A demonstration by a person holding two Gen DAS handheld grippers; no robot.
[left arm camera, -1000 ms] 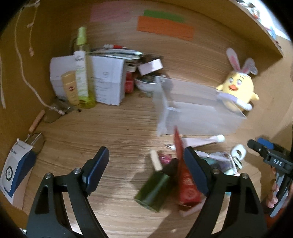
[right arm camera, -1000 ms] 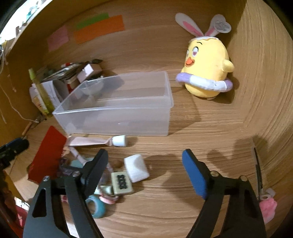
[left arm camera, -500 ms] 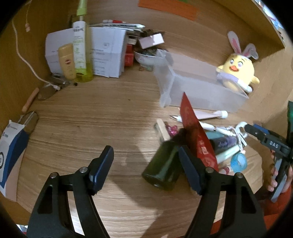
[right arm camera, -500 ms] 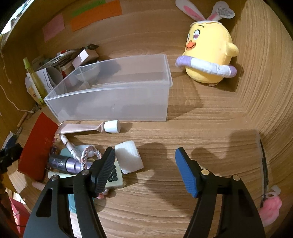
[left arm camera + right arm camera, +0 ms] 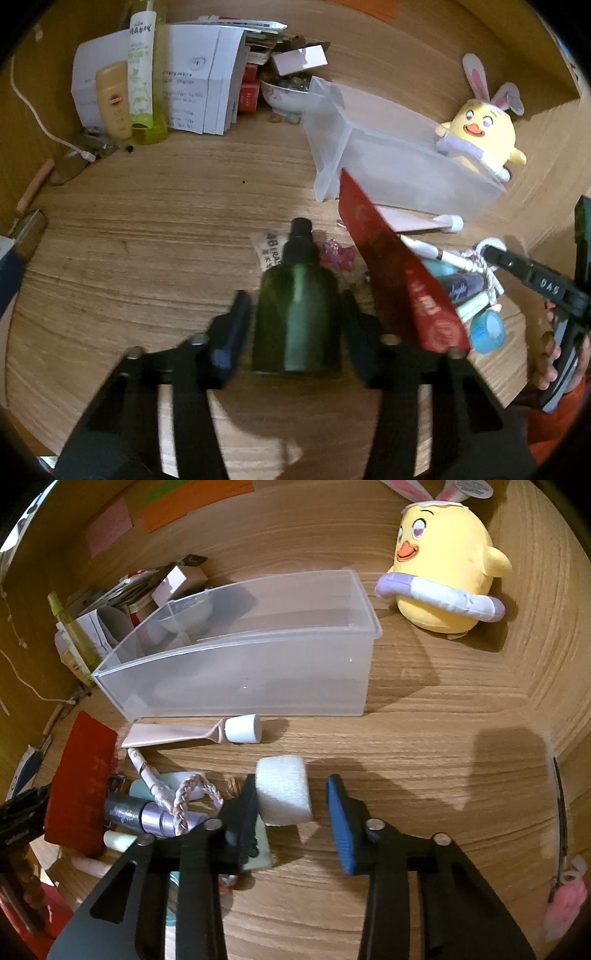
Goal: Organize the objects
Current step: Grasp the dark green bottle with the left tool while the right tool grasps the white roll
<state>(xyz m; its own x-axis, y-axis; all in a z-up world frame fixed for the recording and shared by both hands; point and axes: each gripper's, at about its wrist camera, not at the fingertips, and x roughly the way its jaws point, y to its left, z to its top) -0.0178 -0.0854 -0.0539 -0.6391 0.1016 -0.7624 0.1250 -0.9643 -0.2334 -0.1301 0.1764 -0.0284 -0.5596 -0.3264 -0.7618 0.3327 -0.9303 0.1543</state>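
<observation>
Clear plastic bin (image 5: 258, 672) stands on the bench (image 5: 424, 760), nothing visible inside it. A bowl (image 5: 284, 94) of small stones sits behind its far end. Left hand-held gripper (image 5: 295, 321) brackets the lying green bottle (image 5: 295, 314); whether the blurred pads touch it, cannot tell. Right hand-held gripper (image 5: 291, 805) is released, white foam block (image 5: 282, 790) between its fingers, touching the left one

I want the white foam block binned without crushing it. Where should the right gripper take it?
Grip the white foam block across its flat left and right faces, coming straight in along the wooden desk; the right gripper already straddles it, open. Close gently.
</observation>
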